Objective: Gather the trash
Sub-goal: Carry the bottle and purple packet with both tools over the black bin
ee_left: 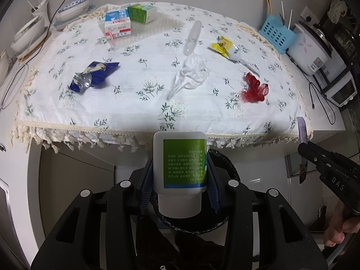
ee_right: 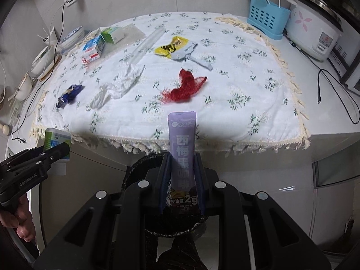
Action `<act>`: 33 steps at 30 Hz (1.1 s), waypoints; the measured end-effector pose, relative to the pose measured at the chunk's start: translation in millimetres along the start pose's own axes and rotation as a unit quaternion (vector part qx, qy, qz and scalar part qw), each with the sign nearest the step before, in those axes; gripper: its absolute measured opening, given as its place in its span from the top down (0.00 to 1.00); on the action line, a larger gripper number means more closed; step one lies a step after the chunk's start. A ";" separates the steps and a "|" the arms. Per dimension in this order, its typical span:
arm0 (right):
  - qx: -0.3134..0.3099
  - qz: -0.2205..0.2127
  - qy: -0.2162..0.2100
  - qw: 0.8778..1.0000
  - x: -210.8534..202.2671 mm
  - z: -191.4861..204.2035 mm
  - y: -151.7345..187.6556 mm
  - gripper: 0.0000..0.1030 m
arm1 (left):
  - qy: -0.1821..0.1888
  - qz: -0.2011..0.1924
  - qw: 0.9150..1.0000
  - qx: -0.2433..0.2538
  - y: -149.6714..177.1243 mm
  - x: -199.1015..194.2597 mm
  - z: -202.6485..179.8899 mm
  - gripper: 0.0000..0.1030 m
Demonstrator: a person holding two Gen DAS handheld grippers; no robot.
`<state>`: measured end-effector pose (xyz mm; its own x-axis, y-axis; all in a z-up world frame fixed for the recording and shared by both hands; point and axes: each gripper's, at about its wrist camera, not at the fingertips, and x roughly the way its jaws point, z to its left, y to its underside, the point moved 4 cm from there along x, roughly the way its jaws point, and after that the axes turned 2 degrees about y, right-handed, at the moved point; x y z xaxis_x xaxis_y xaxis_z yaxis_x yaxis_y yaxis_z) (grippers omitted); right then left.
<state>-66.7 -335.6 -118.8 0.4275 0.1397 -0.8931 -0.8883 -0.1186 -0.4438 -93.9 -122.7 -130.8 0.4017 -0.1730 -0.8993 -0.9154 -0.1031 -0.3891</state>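
Note:
My left gripper (ee_left: pixel 180 175) is shut on a white bottle with a green label (ee_left: pixel 180 164), cap toward the camera, held over a black-lined trash bin (ee_left: pixel 227 166) below the table edge. My right gripper (ee_right: pixel 181 180) is shut on a purple sachet (ee_right: pixel 181 144), also above the bin (ee_right: pixel 139 168). On the floral tablecloth (ee_left: pixel 135 103) lie a blue wrapper (ee_left: pixel 92 78), a crumpled clear plastic (ee_left: pixel 191 74), a red net (ee_left: pixel 254 87), a yellow packet (ee_left: pixel 222 46) and a clear tube (ee_left: pixel 193 37). The right gripper (ee_left: pixel 302 151) shows at the right edge of the left wrist view.
Two small cartons (ee_left: pixel 119 23) sit at the table's far left, bowls (ee_left: pixel 72 9) beyond them. A blue basket (ee_left: pixel 276 33) and a rice cooker (ee_left: pixel 312 49) stand on the counter at the right, with cables trailing. A person's hand (ee_right: pixel 21 216) holds the left gripper.

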 end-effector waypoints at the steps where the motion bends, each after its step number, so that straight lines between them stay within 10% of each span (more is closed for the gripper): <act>1: 0.000 0.003 0.001 1.000 3.8 0.0 4.0 0.80 | 0.002 0.004 1.000 0.000 4.4 3.4 -1.4 0.60; 33: 0.004 0.064 0.020 0.998 66.4 -9.5 66.7 0.81 | -0.008 0.063 0.998 0.028 58.8 96.9 -30.1 0.60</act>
<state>-96.0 -343.5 -208.4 0.3170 0.0840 -0.9447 -0.9373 -0.1243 -0.3256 -108.0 -175.0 -234.9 0.2837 -0.1649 -0.9446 -0.9587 -0.0264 -0.2833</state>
